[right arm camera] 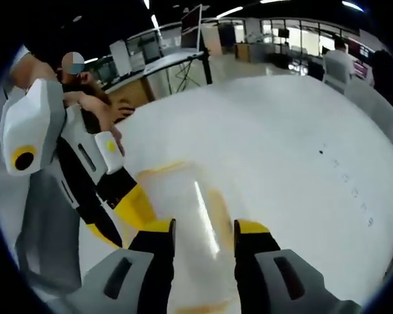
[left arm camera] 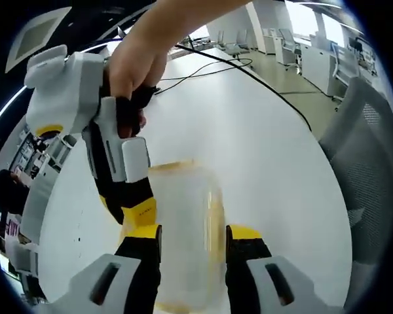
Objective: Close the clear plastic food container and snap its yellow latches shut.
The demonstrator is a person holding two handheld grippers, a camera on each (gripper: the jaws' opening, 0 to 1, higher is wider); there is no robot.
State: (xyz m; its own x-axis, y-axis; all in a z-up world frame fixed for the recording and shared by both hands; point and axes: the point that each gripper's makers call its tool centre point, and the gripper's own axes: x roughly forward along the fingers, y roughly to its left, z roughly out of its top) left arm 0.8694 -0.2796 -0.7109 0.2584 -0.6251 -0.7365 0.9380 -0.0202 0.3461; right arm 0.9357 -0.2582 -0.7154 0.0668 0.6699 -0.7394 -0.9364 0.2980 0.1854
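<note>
- Clear plastic, edged in yellow: the food container [left arm camera: 183, 235] rests on a white table [left arm camera: 268, 144], caught between two handheld grippers working from opposite sides.
- Left gripper [left arm camera: 193, 239] has its jaws spread to either side of the box, close against its walls; whether they actually press on it cannot be told through the blur.
- Right gripper [right arm camera: 203, 235] likewise straddles the container [right arm camera: 190, 222], jaws apart, its tips near a yellow strip [right arm camera: 219, 206] that may be a latch.
- Judging by this, the lid looks seated and the latching step is in hand; the next move calls for pressing a yellow latch down until it snaps while the other gripper steadies the box.
- Contents cannot be made out; the walls read as pale and hazy.
- Black cables [left arm camera: 249, 72] trail across the far tabletop, and a grey mesh chair [left arm camera: 370, 150] stands beside it.
</note>
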